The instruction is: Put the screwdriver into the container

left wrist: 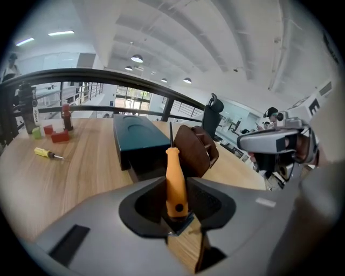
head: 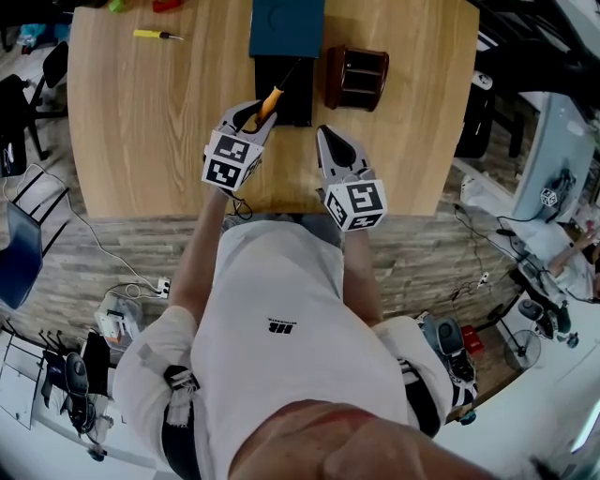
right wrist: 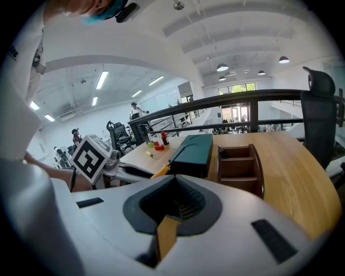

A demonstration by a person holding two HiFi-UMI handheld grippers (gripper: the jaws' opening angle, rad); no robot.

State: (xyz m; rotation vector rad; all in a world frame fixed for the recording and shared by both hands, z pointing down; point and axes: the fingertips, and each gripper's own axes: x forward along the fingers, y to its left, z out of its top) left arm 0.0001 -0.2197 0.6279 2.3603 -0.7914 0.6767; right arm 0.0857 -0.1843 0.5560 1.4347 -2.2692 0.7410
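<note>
An orange-handled screwdriver [head: 270,100] with a dark shaft points up and away, toward a black box [head: 286,89]. My left gripper [head: 246,120] is shut on the lower end of its handle [left wrist: 176,180], above the near middle of the wooden table [head: 141,122]. The container is a brown wooden organiser [head: 356,77] with several compartments, standing right of the black box. It shows just behind the screwdriver [left wrist: 198,148] in the left gripper view. My right gripper [head: 335,150] hovers shut and empty, beside the left one and in front of the organiser [right wrist: 240,164].
A teal box [head: 286,26] lies on top of the black box at the table's far middle. A small yellow screwdriver [head: 157,35] and red pieces [head: 167,5] lie at the far left. Chairs and cables stand around the table.
</note>
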